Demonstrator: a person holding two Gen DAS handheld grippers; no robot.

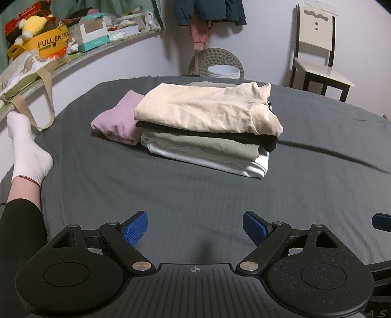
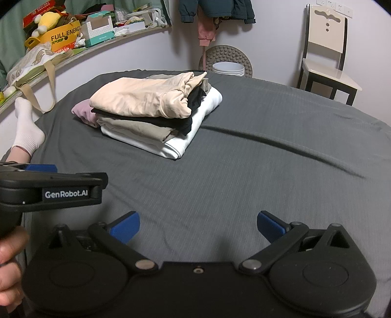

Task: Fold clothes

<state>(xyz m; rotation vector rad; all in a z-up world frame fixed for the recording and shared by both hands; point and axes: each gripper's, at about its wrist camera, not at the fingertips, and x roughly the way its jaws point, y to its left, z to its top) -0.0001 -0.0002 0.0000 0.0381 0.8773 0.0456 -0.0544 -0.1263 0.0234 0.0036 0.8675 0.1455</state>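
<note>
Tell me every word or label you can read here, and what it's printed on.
"GenRobot.AI": on the left hand-held gripper, on its black body.
"FULL ENERG", cut off: on the yellow box on the shelf.
Red carton and teal box: print too small to read.

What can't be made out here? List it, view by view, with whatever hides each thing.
- Pink garment, right wrist view: mostly hidden behind the folded stack; its type is unclear.
- Black garment, left wrist view: only an edge shows under the cream top.
- Left gripper, right wrist view: cut off by the left edge, fingers unseen.
- Hanging jacket, left wrist view: cut off by the top edge.
- Tissue box print: too small to read.
</note>
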